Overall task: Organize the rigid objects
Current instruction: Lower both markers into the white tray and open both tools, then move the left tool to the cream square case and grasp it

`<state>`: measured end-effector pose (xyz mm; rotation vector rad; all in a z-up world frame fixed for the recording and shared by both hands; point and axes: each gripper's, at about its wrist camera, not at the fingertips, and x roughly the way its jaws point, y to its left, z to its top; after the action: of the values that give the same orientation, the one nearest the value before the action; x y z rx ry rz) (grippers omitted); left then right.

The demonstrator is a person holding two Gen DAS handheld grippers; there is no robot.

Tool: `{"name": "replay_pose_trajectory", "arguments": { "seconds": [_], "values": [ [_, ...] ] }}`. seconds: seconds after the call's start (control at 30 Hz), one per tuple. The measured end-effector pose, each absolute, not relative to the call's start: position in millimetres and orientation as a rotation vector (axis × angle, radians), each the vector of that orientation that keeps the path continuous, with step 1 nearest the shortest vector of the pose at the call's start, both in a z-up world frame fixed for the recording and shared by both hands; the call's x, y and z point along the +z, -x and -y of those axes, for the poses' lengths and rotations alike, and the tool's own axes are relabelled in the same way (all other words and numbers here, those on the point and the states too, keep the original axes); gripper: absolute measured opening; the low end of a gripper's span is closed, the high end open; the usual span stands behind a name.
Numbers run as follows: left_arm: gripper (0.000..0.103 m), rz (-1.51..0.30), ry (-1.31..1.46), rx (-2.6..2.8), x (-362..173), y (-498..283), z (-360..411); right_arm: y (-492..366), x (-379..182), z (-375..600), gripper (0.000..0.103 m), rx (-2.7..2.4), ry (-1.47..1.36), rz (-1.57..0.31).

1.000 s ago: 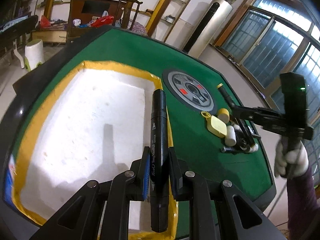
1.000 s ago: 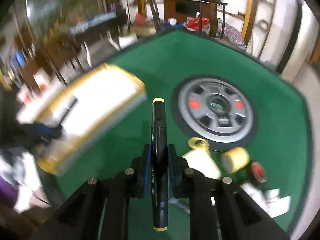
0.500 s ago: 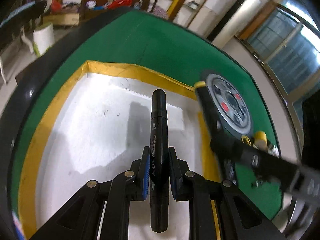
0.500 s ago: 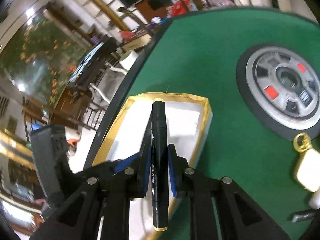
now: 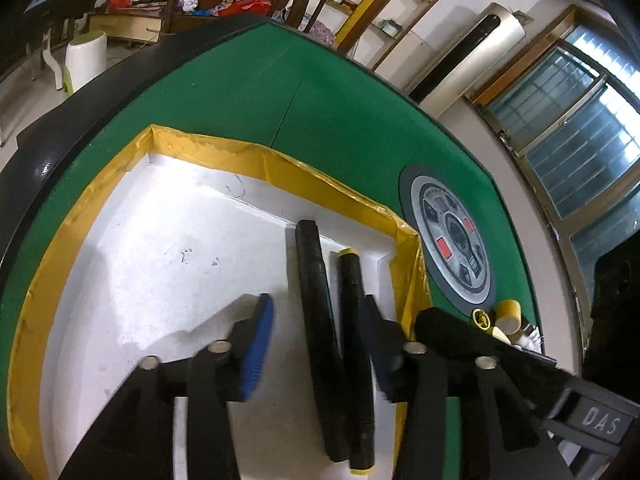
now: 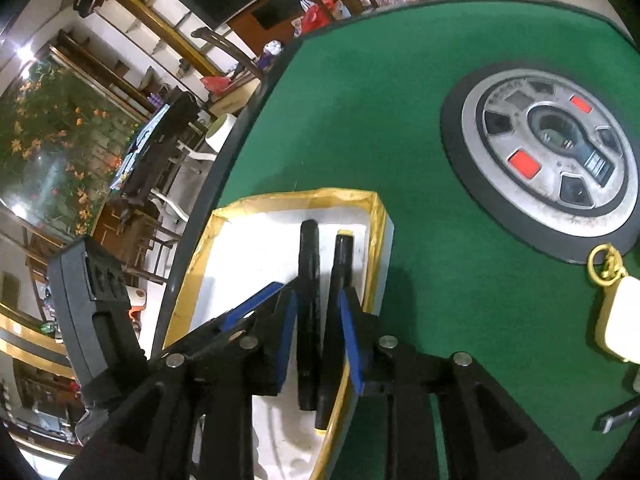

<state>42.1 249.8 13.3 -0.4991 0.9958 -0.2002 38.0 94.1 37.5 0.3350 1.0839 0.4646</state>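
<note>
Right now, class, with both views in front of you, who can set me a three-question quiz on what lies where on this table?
1. How many markers lie in the yellow-rimmed tray?
2. True or false: the markers lie crossed over each other.
3. Which lies on the green felt, outside the tray? A cream tag with gold clasp; B scissors; C cup.

Key: 1 two, the all-black marker and the yellow-capped marker; 2 false, side by side; 3 A.
</note>
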Motion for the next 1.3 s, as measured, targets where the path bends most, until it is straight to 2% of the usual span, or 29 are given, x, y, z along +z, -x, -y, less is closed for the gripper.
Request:
{"name": "replay_pose_trajectory", "arguments": {
  "seconds": [0.03,0.1,0.17,0.33,0.73,0.9,0.93,1.0,1.03,1.07,1.1,1.13,1.2,1.3],
  "values": [
    [0.060,-0.993,0.505,-0.199,14,-41,-250,-34,43,-90,0.025,0.464,-0.330,-1.064],
    [0.065,-0.986,0.533,-0.197,14,-38,-252,-26,51,-81,0.046,0.445,-0.300,-1.027],
    [0.067,-0.983,0.554,-0.193,14,-36,-252,-16,58,-69,0.057,0.446,-0.282,-0.973],
    [0.071,-0.975,0.582,-0.182,13,-25,-247,16,72,-40,0.057,0.432,-0.212,-0.864],
    [0.078,-0.975,0.573,-0.190,19,8,-231,55,66,33,0.057,0.379,-0.260,-0.801],
    [0.078,-0.860,0.585,-0.175,50,27,-236,67,76,77,0.058,0.328,-0.294,-0.756],
    [0.078,-0.833,0.575,-0.182,60,32,-232,71,81,87,0.060,0.295,-0.280,-0.728],
    [0.079,-0.766,0.520,-0.208,87,46,-215,81,91,103,0.072,0.204,-0.225,-0.654],
    [0.083,-0.745,0.486,-0.219,97,51,-206,86,95,109,0.077,0.155,-0.196,-0.610],
    [0.092,-0.727,0.450,-0.228,106,55,-196,92,98,116,0.087,0.106,-0.168,-0.561],
    [0.096,-0.713,0.415,-0.241,115,59,-183,100,102,126,0.098,0.023,-0.137,-0.484],
    [0.101,-0.704,0.390,-0.262,121,64,-169,103,102,133,0.102,-0.030,-0.131,-0.439],
    [0.101,-0.720,0.372,-0.315,123,66,-144,108,98,160,0.103,-0.149,-0.166,-0.362],
    [0.101,-0.797,0.371,-0.384,110,61,-117,97,82,194,0.103,-0.227,-0.225,-0.398]
  ]
}}
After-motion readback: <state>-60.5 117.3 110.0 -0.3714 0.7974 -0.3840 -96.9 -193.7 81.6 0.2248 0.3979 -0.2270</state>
